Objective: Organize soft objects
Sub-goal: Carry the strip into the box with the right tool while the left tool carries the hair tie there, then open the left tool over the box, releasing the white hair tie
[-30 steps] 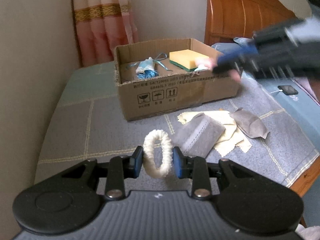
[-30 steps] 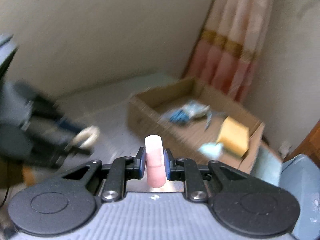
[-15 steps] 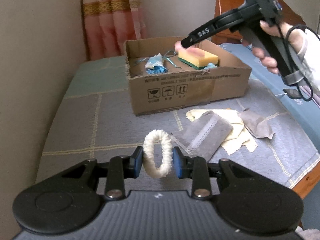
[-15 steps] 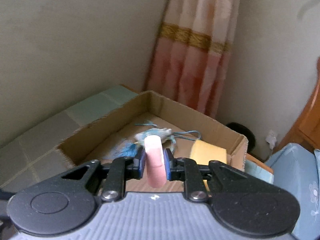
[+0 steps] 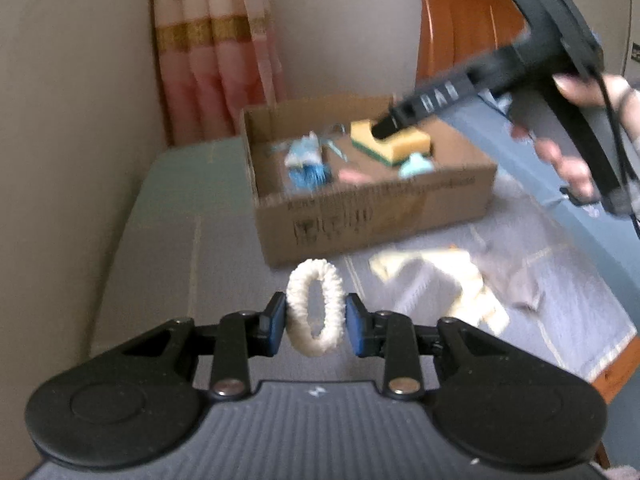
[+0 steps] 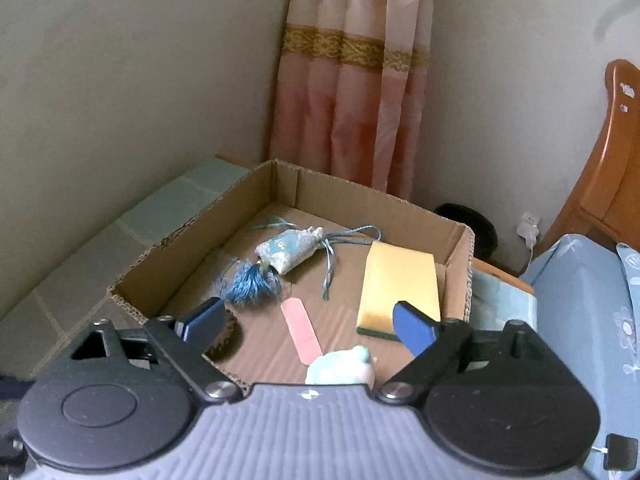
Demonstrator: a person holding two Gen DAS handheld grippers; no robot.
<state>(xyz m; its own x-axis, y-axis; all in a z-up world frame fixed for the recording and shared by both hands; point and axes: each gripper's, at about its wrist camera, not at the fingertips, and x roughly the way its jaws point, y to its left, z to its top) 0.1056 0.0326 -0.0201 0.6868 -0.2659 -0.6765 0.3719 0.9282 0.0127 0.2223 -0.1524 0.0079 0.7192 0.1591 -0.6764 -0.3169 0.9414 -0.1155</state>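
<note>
My left gripper is shut on a cream fluffy hair ring, held above the grey bedspread in front of the cardboard box. My right gripper is open and empty above the box. A pink strip lies flat on the box floor below it. The box also holds a blue tasselled sachet, a yellow sponge, a pale green soft item and a dark brown ring partly hidden by my left finger. In the left wrist view the right gripper hangs over the sponge.
Grey cloths and a yellow cloth lie on the bedspread right of the box. A wall stands on the left, a pink curtain behind the box, a wooden headboard at back right. The bed's edge is at right.
My right gripper has opened and let go of the pink strip, which now lies in the box. My left gripper, still holding the hair ring, has moved closer to the box.
</note>
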